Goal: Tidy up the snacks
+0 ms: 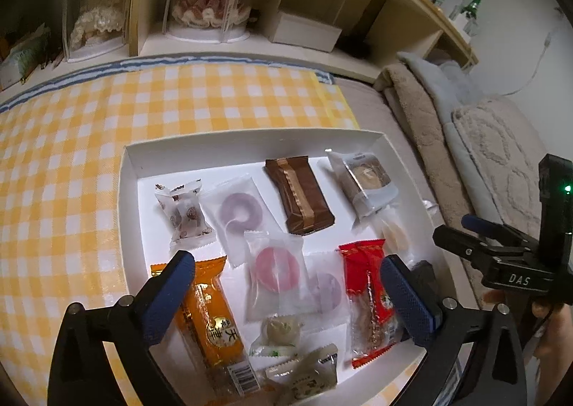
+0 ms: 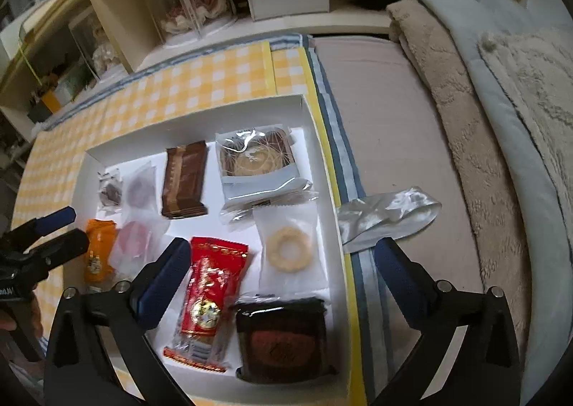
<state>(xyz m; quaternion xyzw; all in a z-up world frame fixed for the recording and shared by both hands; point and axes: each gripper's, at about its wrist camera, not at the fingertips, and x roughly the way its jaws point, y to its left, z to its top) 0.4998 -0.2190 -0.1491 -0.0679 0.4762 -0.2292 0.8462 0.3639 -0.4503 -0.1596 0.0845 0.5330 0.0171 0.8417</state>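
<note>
A big yellow and white checked cloth (image 1: pixel 107 141) covers the table, and a folded brown blanket (image 2: pixel 462 126) lies off to the right side. On the cloth sits a white box (image 1: pixel 129 191) with low walls, and the snacks lie flat inside it. At the back of the box are a brown bar (image 1: pixel 299 194) and a clear pack with a round cookie (image 2: pixel 256 159). Near the front are an orange pack (image 1: pixel 211 316), a red pack (image 2: pixel 209 295) and a dark square cake (image 2: pixel 283 341). A pink ring candy (image 1: pixel 275 268) lies in the middle, and a pale ring cookie (image 2: pixel 288 254) lies near the right wall. A shiny empty wrapper (image 2: pixel 390 218) lies outside the box, just beside its right wall. The left gripper (image 1: pixel 286 295) hangs over the front of the box with its jaws spread wide, holding nothing. The right gripper (image 2: pixel 277 279) hangs over the right side of the box, jaws spread wide too, with nothing between them.
</note>
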